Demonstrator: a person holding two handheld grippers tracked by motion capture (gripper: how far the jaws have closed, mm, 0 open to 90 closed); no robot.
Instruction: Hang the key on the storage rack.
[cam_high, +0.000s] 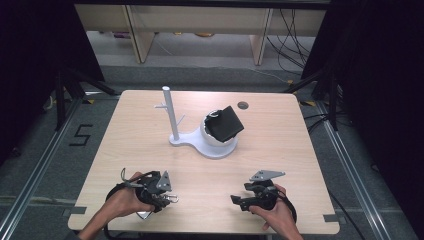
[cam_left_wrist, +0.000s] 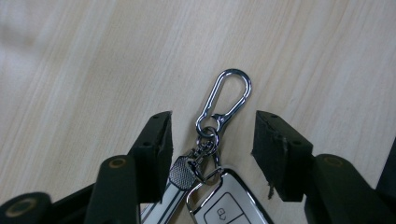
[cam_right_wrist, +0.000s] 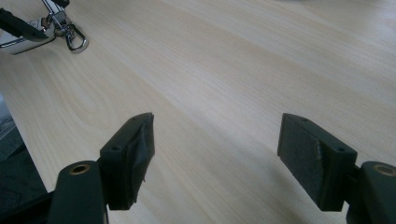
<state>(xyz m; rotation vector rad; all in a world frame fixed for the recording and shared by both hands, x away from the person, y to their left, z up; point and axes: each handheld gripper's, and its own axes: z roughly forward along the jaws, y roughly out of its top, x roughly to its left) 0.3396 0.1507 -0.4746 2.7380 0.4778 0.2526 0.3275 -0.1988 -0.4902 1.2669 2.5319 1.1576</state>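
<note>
Keys (cam_left_wrist: 205, 186) on one carabiner ring lie between the left tongs (cam_left_wrist: 212, 135), apart, untouched. The right tongs (cam_right_wrist: 215, 154) gape over bare surface (cam_right_wrist: 243, 70). One white stand (cam_high: 200, 135) sits behind.

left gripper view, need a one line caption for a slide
Left gripper with open jaws either side of a silver clip on a car key, lying on the wooden table.

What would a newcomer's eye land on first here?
Probably the white stand at the table's middle, a black wallet tilted in its bowl. Next, the silver carabiner with car key fob, lying between the left gripper's open jaws at the near edge.
</note>
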